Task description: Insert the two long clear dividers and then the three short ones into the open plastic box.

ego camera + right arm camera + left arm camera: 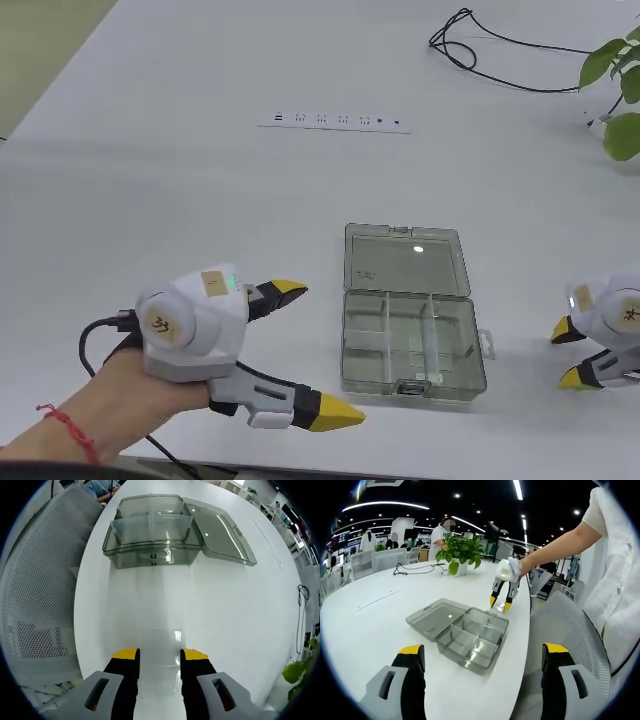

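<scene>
The clear grey plastic box [412, 377] lies open on the white table, its lid [405, 258] flat behind it. Clear dividers [386, 325] stand inside and split the tray into compartments. My left gripper [313, 352] hovers to the left of the box, open wide with nothing in it. In the left gripper view [482, 650] the box [451, 642] lies just ahead between the jaws. To the right of the box is my right gripper [571, 353], open a little and empty. The right gripper view [159, 654] shows the box [145, 555] farther ahead. The right gripper [500, 603] also hangs over the box's far side.
A white power strip [335, 121] lies at the back of the table, with a black cable [480, 50] and a potted plant [620, 90] at the back right. The table's front edge runs just below the box. A mesh chair [35, 580] stands off the table's edge.
</scene>
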`<control>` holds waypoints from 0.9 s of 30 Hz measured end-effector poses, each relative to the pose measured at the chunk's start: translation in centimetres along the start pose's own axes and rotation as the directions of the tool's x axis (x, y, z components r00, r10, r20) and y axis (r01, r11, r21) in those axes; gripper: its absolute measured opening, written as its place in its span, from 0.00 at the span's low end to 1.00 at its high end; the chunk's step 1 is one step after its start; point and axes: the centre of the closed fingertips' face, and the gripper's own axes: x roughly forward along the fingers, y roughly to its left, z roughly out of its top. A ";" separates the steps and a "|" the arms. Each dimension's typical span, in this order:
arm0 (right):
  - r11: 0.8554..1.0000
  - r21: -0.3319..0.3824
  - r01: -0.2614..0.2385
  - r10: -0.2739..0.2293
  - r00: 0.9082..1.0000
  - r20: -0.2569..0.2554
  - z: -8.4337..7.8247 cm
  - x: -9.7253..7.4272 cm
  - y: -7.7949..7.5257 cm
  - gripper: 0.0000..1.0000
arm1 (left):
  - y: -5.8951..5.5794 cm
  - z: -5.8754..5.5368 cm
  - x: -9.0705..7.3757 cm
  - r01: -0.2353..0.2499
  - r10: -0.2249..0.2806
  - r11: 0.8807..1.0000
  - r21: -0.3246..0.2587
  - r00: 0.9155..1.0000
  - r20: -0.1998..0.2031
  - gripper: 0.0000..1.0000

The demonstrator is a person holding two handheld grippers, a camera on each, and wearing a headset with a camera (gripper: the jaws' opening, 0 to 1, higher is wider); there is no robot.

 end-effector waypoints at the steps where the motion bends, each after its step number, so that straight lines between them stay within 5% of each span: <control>1: 1.000 0.000 0.000 0.000 1.000 0.000 0.0 0.0 0.0 0.33 | 0.0 0.0 0.0 0.001 -0.001 1.000 0.001 1.000 0.000 1.00; 8: 1.000 0.003 0.011 -0.011 1.000 -0.001 0.1 -0.2 0.2 0.33 | 0.0 0.1 -0.1 0.000 0.000 1.000 0.004 1.000 0.001 1.00; 17: 0.996 0.039 0.077 -0.079 0.995 0.065 1.6 -2.3 -0.3 0.33 | 0.1 0.6 -0.2 -0.001 0.001 1.000 0.008 1.000 0.006 0.99; 27: 0.981 0.065 0.182 -0.191 0.966 0.175 5.3 -6.6 -1.0 0.33 | 0.4 2.1 0.1 -0.004 0.004 1.000 -0.013 0.999 0.038 0.97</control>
